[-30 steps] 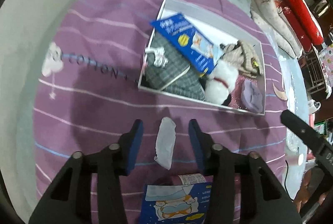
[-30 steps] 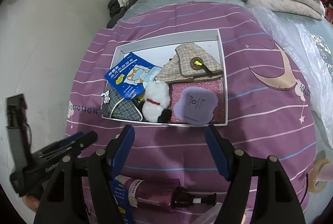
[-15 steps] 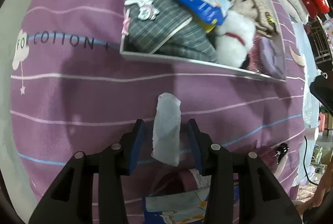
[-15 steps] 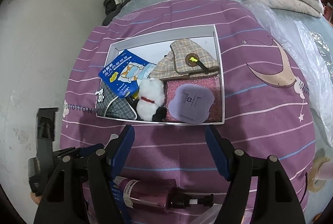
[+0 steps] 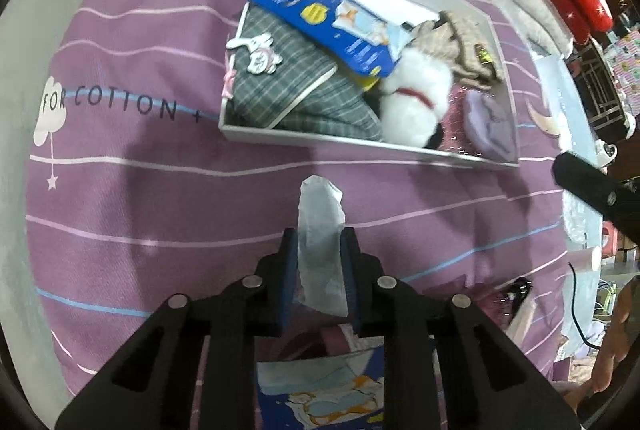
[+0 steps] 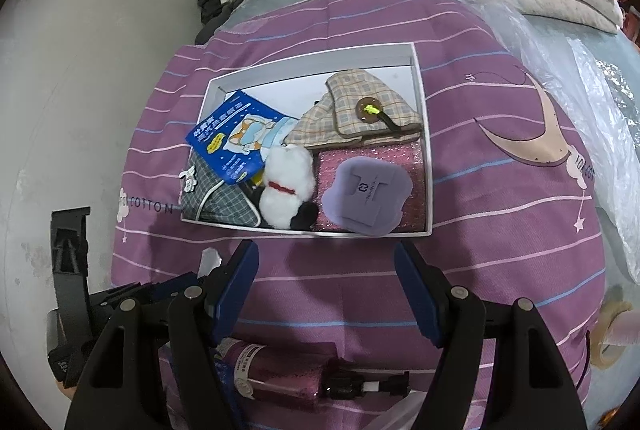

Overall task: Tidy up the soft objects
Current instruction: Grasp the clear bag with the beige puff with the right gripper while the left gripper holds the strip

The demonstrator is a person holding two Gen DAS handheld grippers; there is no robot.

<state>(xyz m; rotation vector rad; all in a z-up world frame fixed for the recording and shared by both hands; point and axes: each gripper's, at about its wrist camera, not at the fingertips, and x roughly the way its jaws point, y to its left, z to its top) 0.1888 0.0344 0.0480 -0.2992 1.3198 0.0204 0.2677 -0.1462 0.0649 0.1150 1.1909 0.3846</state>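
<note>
A white soft packet (image 5: 320, 206) lies on the purple striped quilt in front of a white box (image 5: 320, 140). My left gripper (image 5: 319, 242) points down over it. Its jaws are closing, and both blue pads touch the packet's sides. The box holds a blue printed packet (image 5: 320, 18), a grey plaid pouch (image 5: 292, 90), a white plush (image 5: 416, 106), a beige plaid pouch (image 6: 360, 110) and a purple pad (image 6: 366, 190) on a pink glitter piece. My right gripper (image 6: 326, 262) hangs open over the quilt just before the box's near rim (image 6: 304, 230), holding nothing.
A folded purple umbrella (image 6: 280, 370) and another blue packet (image 5: 320, 390) lie on the quilt near me. A tape roll (image 6: 612, 326) and clear plastic sheeting (image 6: 580, 70) are on the right. Pillows are stacked at the far right, a pale wall rises on the left.
My left gripper has come down along the white packet, and its jaws have narrowed from wide apart to touching the packet's sides. The right gripper has held still.
</note>
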